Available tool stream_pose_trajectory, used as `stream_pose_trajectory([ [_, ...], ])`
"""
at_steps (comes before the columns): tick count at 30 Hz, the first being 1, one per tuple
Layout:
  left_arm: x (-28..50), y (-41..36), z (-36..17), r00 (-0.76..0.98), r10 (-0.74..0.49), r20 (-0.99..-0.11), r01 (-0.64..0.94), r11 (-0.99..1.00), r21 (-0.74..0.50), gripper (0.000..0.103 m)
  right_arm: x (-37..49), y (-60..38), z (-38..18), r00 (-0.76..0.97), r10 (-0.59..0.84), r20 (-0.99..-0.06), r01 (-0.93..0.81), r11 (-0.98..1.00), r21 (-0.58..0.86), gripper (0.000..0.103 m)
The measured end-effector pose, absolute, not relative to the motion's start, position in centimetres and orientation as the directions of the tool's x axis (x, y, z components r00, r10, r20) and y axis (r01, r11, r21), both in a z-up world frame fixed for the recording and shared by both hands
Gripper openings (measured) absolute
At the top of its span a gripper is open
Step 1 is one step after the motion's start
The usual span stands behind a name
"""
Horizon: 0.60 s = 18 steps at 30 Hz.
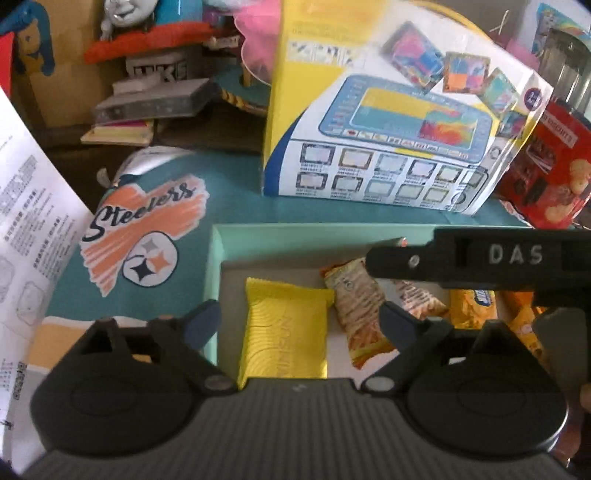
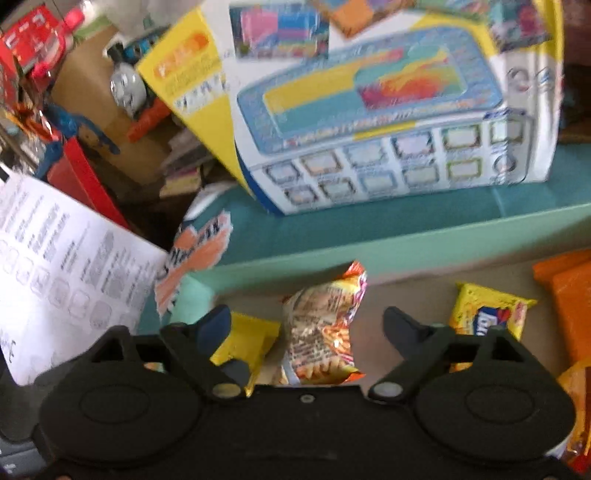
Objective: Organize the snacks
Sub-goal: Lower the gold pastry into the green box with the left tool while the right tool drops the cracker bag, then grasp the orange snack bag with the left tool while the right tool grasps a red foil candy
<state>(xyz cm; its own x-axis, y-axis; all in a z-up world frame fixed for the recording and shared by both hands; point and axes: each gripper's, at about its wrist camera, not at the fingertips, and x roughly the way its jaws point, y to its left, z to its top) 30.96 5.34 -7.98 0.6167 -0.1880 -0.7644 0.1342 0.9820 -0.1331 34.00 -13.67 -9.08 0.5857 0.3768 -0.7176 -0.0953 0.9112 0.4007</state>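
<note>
Left gripper [image 1: 299, 323] hangs over the near-left corner of the mint-green tray [image 1: 216, 280], jaws wide and empty, gold yellow packet [image 1: 286, 332] lying flat right under the gap. Right gripper [image 2: 308, 326] also has jaws wide, nothing clamped, the striped orange snack bag [image 2: 325, 321] sits between the fingers but apart from both pads. In the left view the black body of the right gripper marked DAS crosses over the tray's right half and covers part of the snacks there. Other snacks in the tray: a yellow biscuit pack [image 2: 487, 310] right of the striped bag, orange packs [image 2: 570, 295] at the far right wall, a second striped bag [image 1: 419, 297] partly hidden under the DAS bar. Tray sits on a teal cloth with a Steelers logo [image 1: 147, 229] on the table. Big yellow and white toy box [image 1: 399, 122] stands just behind the tray's far wall, red biscuit box [image 1: 546, 173] to its right. White printed instruction sheet [image 1: 33, 206] leans in at the left edge. Toy clutter behind: train face toy [image 1: 123, 13], stacked books [image 1: 122, 129], cardboard. Right view is motion-blurred
</note>
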Motion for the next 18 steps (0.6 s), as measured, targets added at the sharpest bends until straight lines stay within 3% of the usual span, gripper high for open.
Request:
stream_pose_trajectory([
  [8,27.4,6.0,-6.2,0.616,-0.165,-0.77,0.101,0.986,-0.131,0.102,29.8,-15.8,-6.1,0.624,0.351,-0.698,-0.068,0.914,0.399,0.103],
  [18,19.4,8.8,-6.3,0.555,-0.137,-0.821,0.045,0.99,-0.135,0.103,21.4,-16.6,-4.4,0.615,0.331,-0.715,-0.063,0.925,0.374,0.103],
])
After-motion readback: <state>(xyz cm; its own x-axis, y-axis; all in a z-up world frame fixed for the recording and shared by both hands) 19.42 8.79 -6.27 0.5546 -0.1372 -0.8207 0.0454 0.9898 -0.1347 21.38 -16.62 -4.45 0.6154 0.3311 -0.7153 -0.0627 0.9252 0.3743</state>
